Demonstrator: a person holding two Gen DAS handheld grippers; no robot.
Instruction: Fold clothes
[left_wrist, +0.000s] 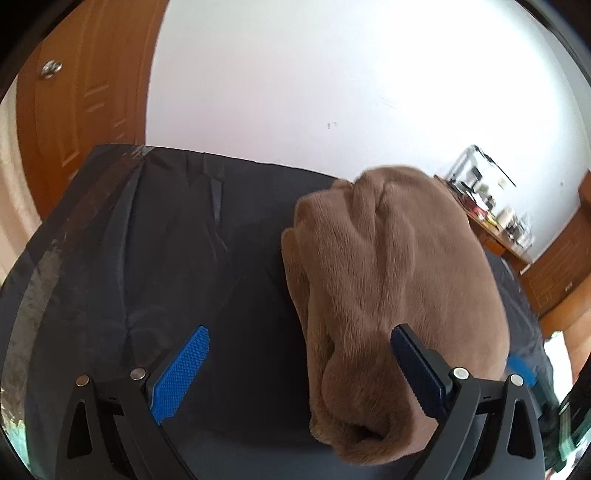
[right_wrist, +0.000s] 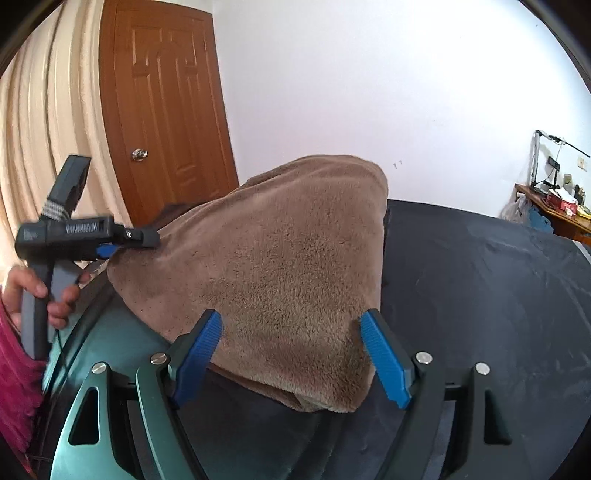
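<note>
- Blue ribbed pads line the right gripper (right_wrist: 291, 358), nearest in the right wrist view; its jaws stand apart, with the near edge of the brown fleece garment (right_wrist: 266, 266) lying between them, the pads not pressing on it.
- In the left wrist view the left gripper (left_wrist: 299, 365) also has its jaws wide apart; the right-side finger sits against the near lump of the garment (left_wrist: 388, 280), while the other finger (left_wrist: 181, 373) stands clear over dark cloth.
- The garment lies bunched and partly folded on a counter (right_wrist: 480, 295) covered with a dark grey sheet; it rests on the right half of the counter as the left wrist sees it.
- From the right wrist view, the left gripper (right_wrist: 110, 248) reaches in at the garment's far left edge, held by a hand (right_wrist: 40, 295) next to a magenta sleeve (right_wrist: 14, 369); whether it touches there I cannot tell.
- Beyond the counter stand a brown wooden door (right_wrist: 170, 110) with a metal knob, a cream curtain (right_wrist: 40, 122) to its left, and a white wall (right_wrist: 369, 92).
- Far right, a wooden desk (right_wrist: 554, 218) carries small cluttered items, too small to tell apart.
</note>
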